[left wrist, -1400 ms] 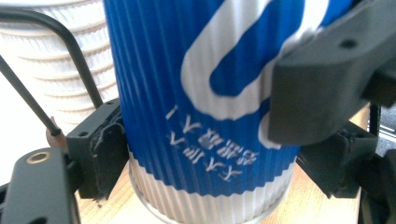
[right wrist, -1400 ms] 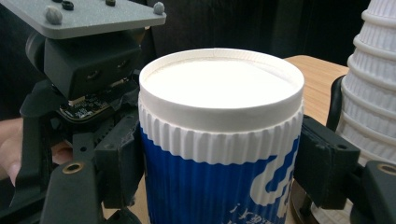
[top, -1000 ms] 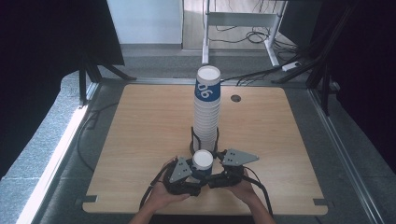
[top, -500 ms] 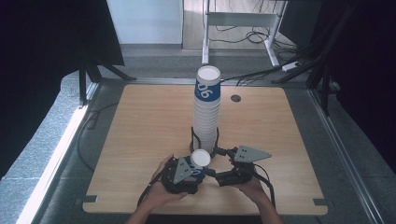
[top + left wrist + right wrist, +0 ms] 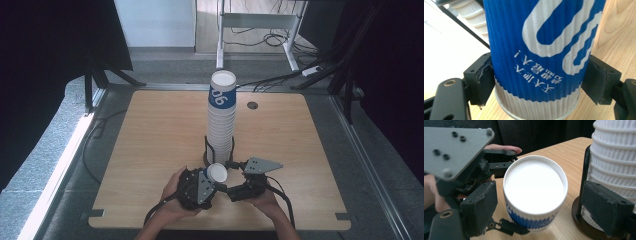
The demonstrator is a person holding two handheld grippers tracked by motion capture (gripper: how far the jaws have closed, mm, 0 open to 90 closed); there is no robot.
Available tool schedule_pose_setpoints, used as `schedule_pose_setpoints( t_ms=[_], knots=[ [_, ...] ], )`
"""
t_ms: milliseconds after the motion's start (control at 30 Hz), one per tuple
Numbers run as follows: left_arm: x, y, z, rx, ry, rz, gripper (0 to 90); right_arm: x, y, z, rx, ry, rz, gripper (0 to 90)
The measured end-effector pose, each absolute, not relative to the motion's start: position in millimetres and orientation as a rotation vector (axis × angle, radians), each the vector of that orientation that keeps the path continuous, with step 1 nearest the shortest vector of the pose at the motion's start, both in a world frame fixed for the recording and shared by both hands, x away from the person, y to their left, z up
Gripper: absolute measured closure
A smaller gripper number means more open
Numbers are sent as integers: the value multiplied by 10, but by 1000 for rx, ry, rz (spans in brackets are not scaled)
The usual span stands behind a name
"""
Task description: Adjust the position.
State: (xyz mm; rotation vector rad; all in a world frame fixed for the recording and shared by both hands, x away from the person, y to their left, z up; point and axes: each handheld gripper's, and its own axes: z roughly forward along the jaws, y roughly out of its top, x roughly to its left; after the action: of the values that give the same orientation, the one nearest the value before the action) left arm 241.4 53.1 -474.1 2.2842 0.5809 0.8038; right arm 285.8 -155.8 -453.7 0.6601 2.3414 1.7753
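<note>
**One cup held, the other jaws let go**

We have the left gripper (image 5: 212,176) clamped on the blue-and-white ribbed paper cup (image 5: 217,173), its pads pressing both sides of the cup wall so it stays upright near the table's (image 5: 150,140) front edge, just in front of the tall cup stack (image 5: 221,117) in its black wire holder (image 5: 218,156). Our right gripper (image 5: 537,212) has just been opening: its jaws now stand wide on either side of the cup without pressing it, probably because one grip is enough to carry it
</note>
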Motion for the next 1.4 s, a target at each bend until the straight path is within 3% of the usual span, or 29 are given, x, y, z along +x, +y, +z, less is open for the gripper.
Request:
schedule_pose_setpoints(
  t_ms=[200, 367, 467, 733, 867, 1033, 1400],
  knots=[
    [2344, 464, -4708, 2292, 524, 814, 198, 2882, -1507, -4607, 674, 2376, 1784, 144],
    [2317, 437, -4697, 2284, 509, 795, 196, 2885, -1517, -4623, 647, 2391, 1826, 251],
    [2318, 442, -4695, 2281, 511, 784, 188, 2881, -1533, -4615, 632, 2397, 1834, 267],
    [2363, 526, -4663, 2179, 552, 676, 56, 2923, -1644, -4610, 666, 2365, 1978, 277],
    [2356, 543, -4661, 2153, 515, 639, 66, 2914, -1655, -4604, 636, 2372, 2028, 276],
    [2344, 520, -4689, 2175, 498, 656, 144, 2891, -1593, -4628, 612, 2403, 2029, 275],
    [2350, 523, -4699, 2183, 484, 632, 145, 2897, -1632, -4621, 618, 2390, 2035, 275]
  ],
)
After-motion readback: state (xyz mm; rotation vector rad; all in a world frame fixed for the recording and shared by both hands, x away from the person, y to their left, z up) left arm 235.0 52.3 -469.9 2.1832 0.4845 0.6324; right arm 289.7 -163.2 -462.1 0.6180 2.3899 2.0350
